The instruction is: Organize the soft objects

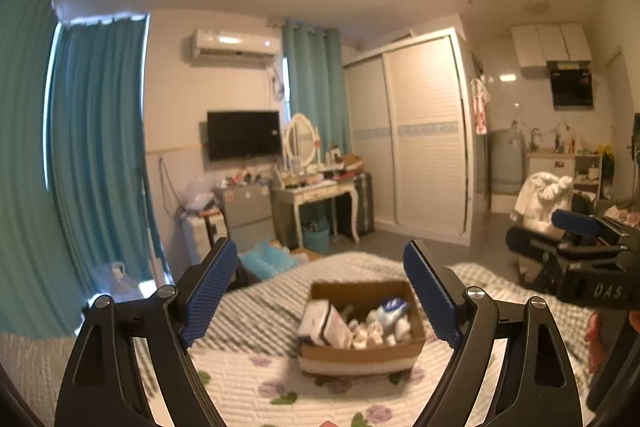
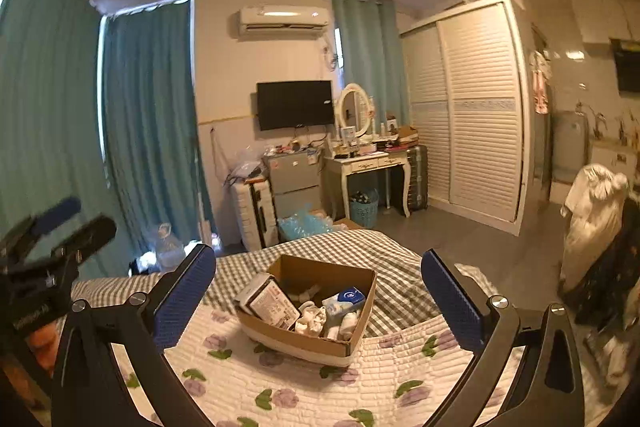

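A brown cardboard box stands on the bed, holding white rolled socks, a blue-and-white tissue pack and a white carton. My left gripper is open and empty, raised above the bed, short of the box. The box also shows in the right wrist view, with socks, tissue pack and carton. My right gripper is open and empty, held short of the box. Each gripper appears at the edge of the other's view.
The bed has a floral quilt and a checked blanket. Beyond its foot are a dressing table, a small fridge, a blue basket and a wardrobe. A chair with white clothes stands right.
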Tool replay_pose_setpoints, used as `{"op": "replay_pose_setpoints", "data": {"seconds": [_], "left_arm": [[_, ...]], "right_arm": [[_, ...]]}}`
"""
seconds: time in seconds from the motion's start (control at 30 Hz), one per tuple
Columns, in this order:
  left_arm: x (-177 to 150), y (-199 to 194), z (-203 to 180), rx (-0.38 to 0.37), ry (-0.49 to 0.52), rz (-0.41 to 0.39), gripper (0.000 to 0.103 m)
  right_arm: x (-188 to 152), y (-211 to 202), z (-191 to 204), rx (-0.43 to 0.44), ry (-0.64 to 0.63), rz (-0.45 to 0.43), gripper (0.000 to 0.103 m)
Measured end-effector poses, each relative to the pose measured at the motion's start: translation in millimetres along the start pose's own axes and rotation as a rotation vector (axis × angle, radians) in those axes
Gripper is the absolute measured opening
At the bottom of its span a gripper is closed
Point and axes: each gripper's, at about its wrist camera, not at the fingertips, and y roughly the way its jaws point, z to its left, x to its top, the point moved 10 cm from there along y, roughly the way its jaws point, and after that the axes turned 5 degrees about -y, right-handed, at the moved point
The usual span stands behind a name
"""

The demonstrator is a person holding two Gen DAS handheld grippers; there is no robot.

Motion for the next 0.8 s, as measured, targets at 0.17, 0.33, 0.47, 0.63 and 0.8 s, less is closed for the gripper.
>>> {"op": "replay_pose_setpoints", "data": {"seconds": [0.17,0.33,0.47,0.63,0.8], "left_arm": [[-52.3,33.7,16.9,0.045,-0.035,0.034,0.086],[-94.7,57.9,28.9,0.058,-0.060,0.110,0.086],[-108.2,59.0,28.6,0.065,-0.053,0.137,0.086],[-113.5,53.7,22.3,0.057,-0.034,0.150,0.086],[-118.6,56.5,21.7,0.050,-0.045,0.164,0.086]], "right_arm": [[-42.6,36.3,2.0,-0.003,0.016,-0.024,0.103],[-95.6,72.4,4.1,0.004,0.023,0.045,0.103],[-115.1,85.5,2.5,-0.006,0.013,0.099,0.103],[-121.0,87.2,-3.8,-0.020,0.032,0.103,0.103],[-122.1,85.3,-4.2,-0.037,0.032,0.106,0.103]]}}
